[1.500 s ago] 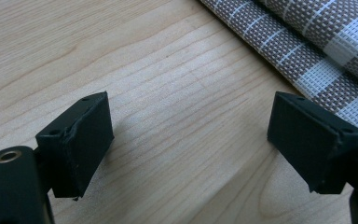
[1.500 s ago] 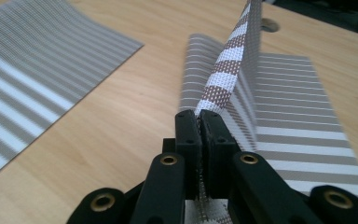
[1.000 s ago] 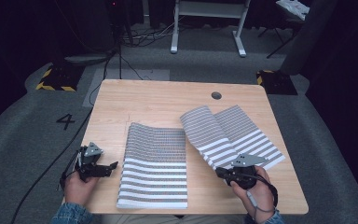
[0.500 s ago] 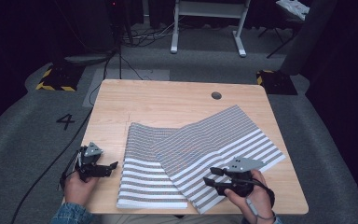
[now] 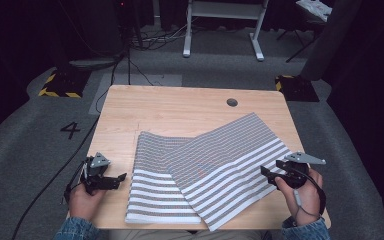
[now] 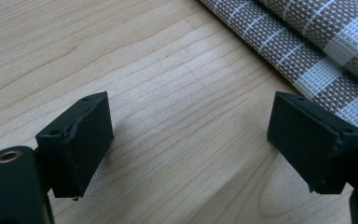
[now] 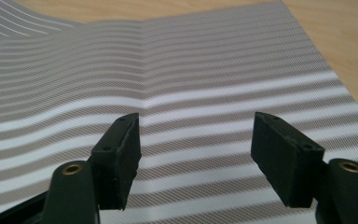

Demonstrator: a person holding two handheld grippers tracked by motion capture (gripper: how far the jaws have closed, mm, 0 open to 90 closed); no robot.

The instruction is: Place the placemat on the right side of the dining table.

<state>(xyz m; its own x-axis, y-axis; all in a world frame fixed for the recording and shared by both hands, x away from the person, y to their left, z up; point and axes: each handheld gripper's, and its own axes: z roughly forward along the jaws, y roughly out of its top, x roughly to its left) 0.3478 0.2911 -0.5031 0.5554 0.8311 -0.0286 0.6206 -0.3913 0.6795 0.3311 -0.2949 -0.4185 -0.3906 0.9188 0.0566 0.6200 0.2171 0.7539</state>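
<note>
Striped cloth (image 5: 210, 170) lies on the wooden tabletop (image 5: 180, 107), toward the near edge, one half spread flat and angled out to the right over the other half, which lies straight w/ its short edge at the near side. Brown-grey w/ white stripes; a faint crease runs across the spread half.

Right gripper (image 5: 269, 176) sits at the cloth's right edge, held in the person's right hand (image 5: 305, 192). Its fingers (image 7: 119, 161) have just been opening and now stand wide apart, nothing between them; in the right gripper view the cloth lies flat beyond and below them, no pad pressing on it.

Left gripper (image 5: 115, 180) is on bare wood just left of the cloth, in the left hand (image 5: 82, 200), clear of the fabric. Its fingers (image 6: 81, 140) also spread wide, empty; in the left gripper view the cloth's edge (image 6: 326, 51) runs past the far side of one finger, whether touching can't tell.
</note>
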